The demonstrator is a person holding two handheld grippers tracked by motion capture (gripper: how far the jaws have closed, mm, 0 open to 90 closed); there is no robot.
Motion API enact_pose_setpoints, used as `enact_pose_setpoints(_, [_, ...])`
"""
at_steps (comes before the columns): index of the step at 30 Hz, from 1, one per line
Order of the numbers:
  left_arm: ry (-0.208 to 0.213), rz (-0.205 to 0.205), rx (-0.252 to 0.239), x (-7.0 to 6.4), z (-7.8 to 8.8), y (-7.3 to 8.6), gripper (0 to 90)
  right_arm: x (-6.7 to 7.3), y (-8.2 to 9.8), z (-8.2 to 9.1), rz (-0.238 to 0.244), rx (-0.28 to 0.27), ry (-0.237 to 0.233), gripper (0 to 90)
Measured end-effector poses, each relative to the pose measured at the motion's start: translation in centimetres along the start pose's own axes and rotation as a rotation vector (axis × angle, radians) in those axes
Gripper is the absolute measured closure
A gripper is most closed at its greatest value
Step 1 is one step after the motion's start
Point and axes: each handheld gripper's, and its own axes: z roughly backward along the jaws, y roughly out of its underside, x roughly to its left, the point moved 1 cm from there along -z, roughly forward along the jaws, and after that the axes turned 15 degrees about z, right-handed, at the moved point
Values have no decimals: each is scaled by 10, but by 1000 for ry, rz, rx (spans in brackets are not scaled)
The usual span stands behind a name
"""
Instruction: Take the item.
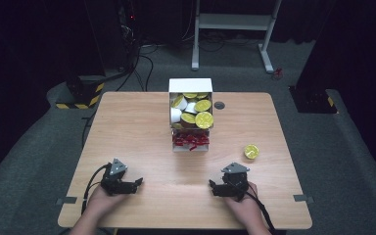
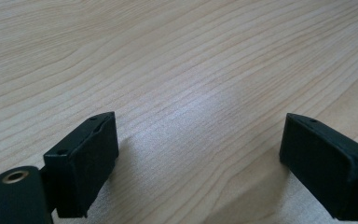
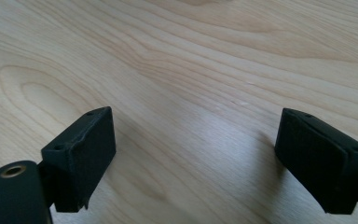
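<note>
One loose yellow-lidded capsule (image 1: 251, 151) lies on the counter (image 1: 142, 127) just ahead and slightly right of the right tongs (image 1: 211, 184), far nearer them than the left tongs (image 1: 139, 181). Both tongs gape empty over bare wood. Being round, it has no long axis; open room surrounds it, with the capsule box (image 1: 191, 113) well left.

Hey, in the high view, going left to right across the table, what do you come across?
left gripper → white box of yellow-lidded cups, far side → right gripper → single yellow-lidded cup lying apart on the table.
</note>
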Motion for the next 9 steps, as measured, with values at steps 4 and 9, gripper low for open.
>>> enact_pose_setpoints(4, [2,0,0,0,0,0,120,4,-3,-2,14,-1,-7,111])
enact_pose_setpoints(9, [5,6,-7,0,0,1,123,6,-4,-3,6,2,-13,104])
